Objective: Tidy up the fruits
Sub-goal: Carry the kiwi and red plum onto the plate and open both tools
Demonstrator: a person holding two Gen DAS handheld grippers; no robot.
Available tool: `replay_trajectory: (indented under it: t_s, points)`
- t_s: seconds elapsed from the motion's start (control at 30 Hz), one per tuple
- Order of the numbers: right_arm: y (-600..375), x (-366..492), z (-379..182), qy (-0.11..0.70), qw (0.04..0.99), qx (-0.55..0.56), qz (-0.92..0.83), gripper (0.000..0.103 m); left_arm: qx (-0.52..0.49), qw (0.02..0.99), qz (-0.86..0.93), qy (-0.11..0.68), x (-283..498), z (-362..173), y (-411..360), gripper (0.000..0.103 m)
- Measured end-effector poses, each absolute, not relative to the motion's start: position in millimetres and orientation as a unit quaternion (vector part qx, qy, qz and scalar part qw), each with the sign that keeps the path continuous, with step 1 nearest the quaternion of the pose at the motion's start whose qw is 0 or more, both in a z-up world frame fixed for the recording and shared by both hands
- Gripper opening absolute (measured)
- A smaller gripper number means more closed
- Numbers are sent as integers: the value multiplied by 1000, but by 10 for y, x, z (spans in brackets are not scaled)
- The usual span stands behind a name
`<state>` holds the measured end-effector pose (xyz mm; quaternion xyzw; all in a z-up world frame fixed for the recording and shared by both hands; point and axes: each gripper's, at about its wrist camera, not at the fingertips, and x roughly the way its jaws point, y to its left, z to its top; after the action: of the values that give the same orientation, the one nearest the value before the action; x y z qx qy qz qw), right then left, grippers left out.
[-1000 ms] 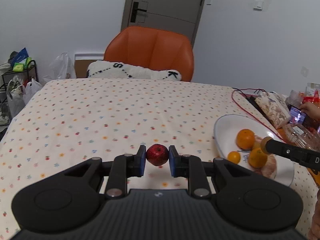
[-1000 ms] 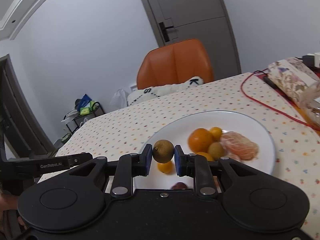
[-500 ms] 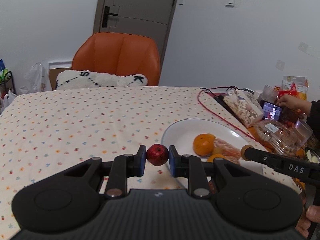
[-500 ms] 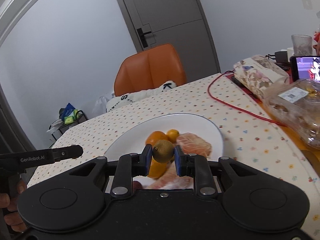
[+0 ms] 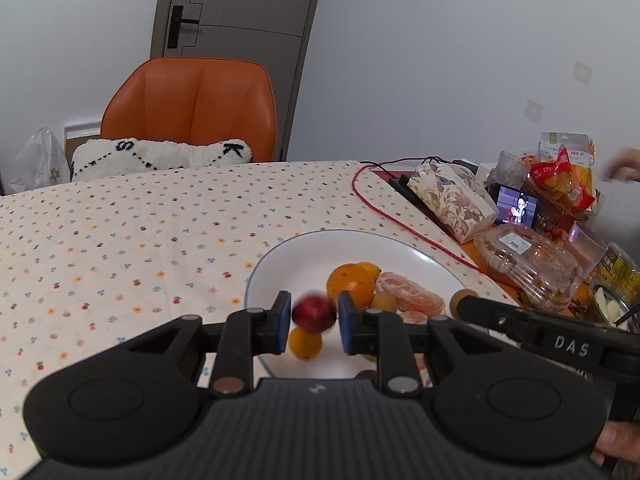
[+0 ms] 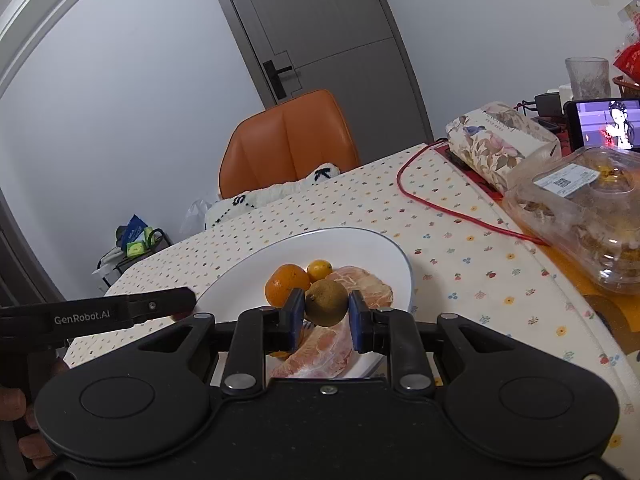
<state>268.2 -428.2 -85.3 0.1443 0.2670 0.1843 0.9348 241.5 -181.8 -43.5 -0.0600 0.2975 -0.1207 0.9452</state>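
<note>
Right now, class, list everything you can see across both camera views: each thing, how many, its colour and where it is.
plate: 1, white, on the tablecloth
tablecloth: 1, cream with dots, over the table
whole citrus fruits: 3, orange, on the plate
peeled citrus: pale orange, on the plate; count unclear
red fruit: 1, blurred, between the left fingers
brown-green fruit: 1, clamped by the right fingers
chair: 1, orange, behind the table
tissue box: 1, floral, right of the plate
phone: 1, screen lit, beside the tissue box
cable: 1, red, right of the plate
left gripper: black, over the plate
right gripper: black, over the plate
</note>
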Motion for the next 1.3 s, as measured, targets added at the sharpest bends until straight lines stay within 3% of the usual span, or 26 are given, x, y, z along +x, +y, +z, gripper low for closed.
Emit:
replay_trajectory:
  t_s: [0.37, 0.83, 1.13, 1.3]
  points:
    - [-4127, 2748, -870, 272, 931, 139, 201, 22, -65, 945, -94, 307, 2434, -450, -1672, 32]
    - [-3798, 2824, -729, 265, 929, 122, 228, 23, -75, 949, -59, 300, 2325, -398, -1336, 49]
    - [-3725, 2784, -642, 259, 930, 124, 228, 62, -83, 951, -41, 295, 2247, -353, -1161, 66]
    - [-3700, 2729, -602, 260, 929, 120, 234, 64, -84, 953, -36, 290, 2191, -320, -1127, 74]
